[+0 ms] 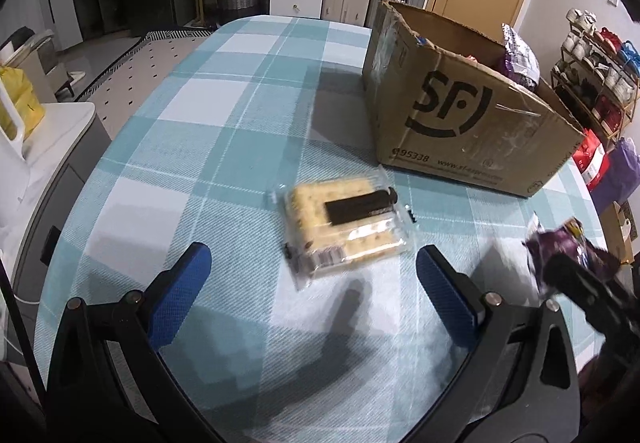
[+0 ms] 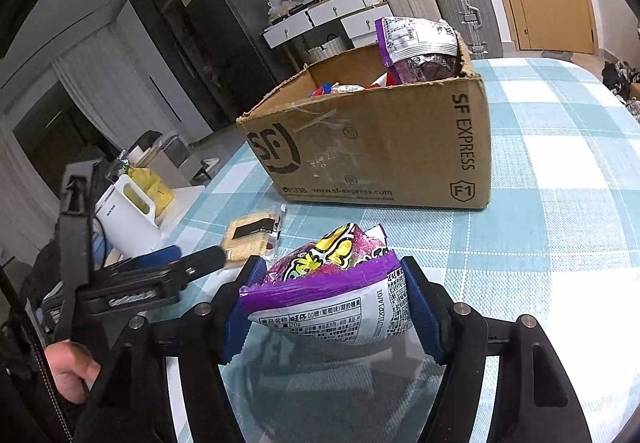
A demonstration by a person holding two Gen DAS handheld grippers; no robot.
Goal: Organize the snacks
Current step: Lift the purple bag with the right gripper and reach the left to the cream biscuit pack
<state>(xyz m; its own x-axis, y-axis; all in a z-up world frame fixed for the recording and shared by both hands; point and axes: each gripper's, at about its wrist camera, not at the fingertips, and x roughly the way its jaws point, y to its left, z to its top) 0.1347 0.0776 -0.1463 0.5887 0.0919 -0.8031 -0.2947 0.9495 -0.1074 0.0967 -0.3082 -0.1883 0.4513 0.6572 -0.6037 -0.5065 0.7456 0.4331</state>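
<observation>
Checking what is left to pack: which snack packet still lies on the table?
The clear-wrapped cracker packet; the purple candy bag is held in the right gripper.

Even indoor light, soft shadows on the tablecloth (image 1: 192, 147), fisheye-bent edges, slight blur.

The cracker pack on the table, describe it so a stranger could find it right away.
On the blue-checked tablecloth, look in front of the cardboard SF Express box. The cracker pack lies flat there, alone, ahead of the open left gripper. It is clear-wrapped, pale square crackers under a black label.
</observation>
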